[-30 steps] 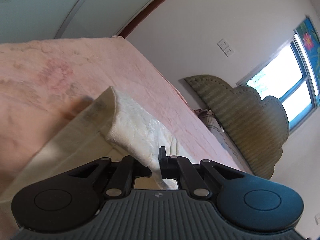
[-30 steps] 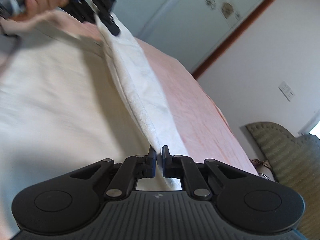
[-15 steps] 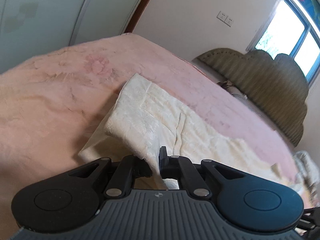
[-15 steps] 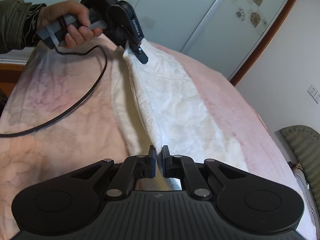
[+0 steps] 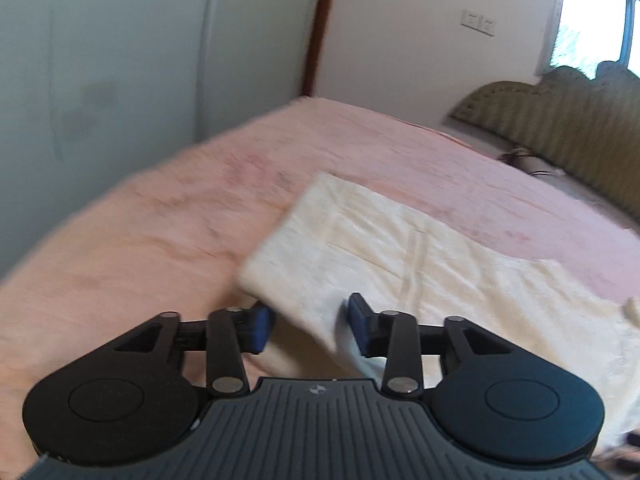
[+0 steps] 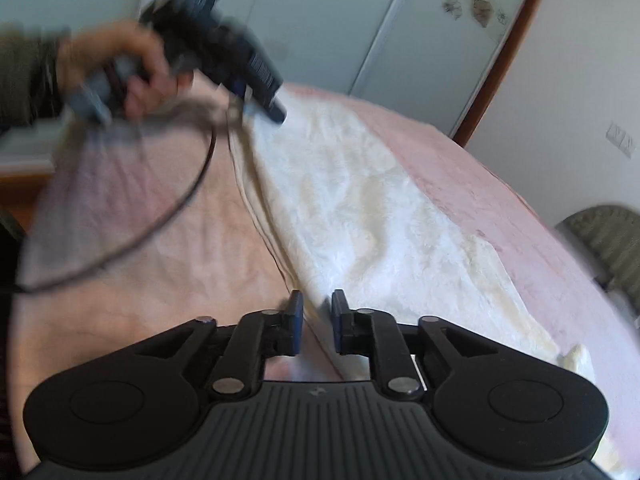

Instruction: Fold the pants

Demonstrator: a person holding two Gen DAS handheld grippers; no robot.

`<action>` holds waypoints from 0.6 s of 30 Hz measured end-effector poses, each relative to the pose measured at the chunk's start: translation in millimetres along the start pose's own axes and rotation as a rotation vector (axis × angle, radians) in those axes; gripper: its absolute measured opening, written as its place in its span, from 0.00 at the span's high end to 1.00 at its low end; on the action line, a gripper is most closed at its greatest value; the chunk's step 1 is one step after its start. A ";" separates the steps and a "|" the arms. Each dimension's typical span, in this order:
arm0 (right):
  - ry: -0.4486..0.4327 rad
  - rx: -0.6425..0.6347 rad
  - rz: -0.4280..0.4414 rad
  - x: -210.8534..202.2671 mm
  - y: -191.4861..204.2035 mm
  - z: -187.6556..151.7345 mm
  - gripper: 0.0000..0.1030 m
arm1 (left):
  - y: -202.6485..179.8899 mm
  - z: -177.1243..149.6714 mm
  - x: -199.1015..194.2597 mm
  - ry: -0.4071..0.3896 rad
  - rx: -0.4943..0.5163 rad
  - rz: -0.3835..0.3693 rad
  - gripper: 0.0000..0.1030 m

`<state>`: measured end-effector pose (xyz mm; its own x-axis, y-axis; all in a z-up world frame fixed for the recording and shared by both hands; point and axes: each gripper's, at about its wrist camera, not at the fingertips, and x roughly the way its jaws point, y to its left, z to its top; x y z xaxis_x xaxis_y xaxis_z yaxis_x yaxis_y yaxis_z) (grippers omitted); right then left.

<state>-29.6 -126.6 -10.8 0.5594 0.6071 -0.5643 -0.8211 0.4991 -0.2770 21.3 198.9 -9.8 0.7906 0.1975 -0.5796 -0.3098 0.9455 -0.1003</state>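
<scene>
The cream-white pants [image 5: 420,256] lie folded lengthwise in a long strip on the pink bedspread [image 5: 160,232]. My left gripper [image 5: 308,322] is open, its jaws apart on either side of the strip's near corner, which lies between them. In the right wrist view the pants [image 6: 360,216] stretch away across the bed. My right gripper [image 6: 316,320] is open with a small gap, over the near edge of the fabric. The left gripper [image 6: 260,108] in a hand shows at the far end of the strip.
A black cable [image 6: 176,208] loops across the bedspread left of the pants. A green padded headboard [image 5: 568,120] stands at the bed's far right. Wardrobe doors [image 5: 120,60] and a wall with a socket [image 5: 478,22] lie behind the bed.
Both grippers have lowered the lifted fabric edge onto the bed and opened, letting it go. The pants now lie flat in a folded strip.
</scene>
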 end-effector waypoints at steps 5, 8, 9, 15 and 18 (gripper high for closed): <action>-0.089 0.338 -0.072 -31.4 -54.9 -20.6 0.77 | -16.6 6.6 -31.2 -0.119 0.054 0.098 0.37; 0.060 0.496 -0.072 -11.8 -75.5 -42.9 0.56 | -47.1 10.2 -34.6 -0.118 0.104 -0.027 0.33; 0.081 0.502 -0.048 -8.7 -74.1 -49.3 0.56 | -61.0 9.4 -33.6 -0.115 0.135 -0.075 0.32; -0.102 0.734 -0.121 -68.6 -111.5 -77.5 0.53 | -159.0 -16.6 -19.6 -0.013 0.296 -0.400 0.32; -0.170 0.943 -0.333 -112.7 -154.1 -110.9 0.26 | -206.8 -36.9 -15.6 0.031 0.387 -0.534 0.32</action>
<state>21.3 -340.4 9.2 0.8124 0.3915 -0.4322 -0.2370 0.8988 0.3686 53.5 -9.3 -9.9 0.7656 -0.3262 -0.5545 0.3371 0.9375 -0.0860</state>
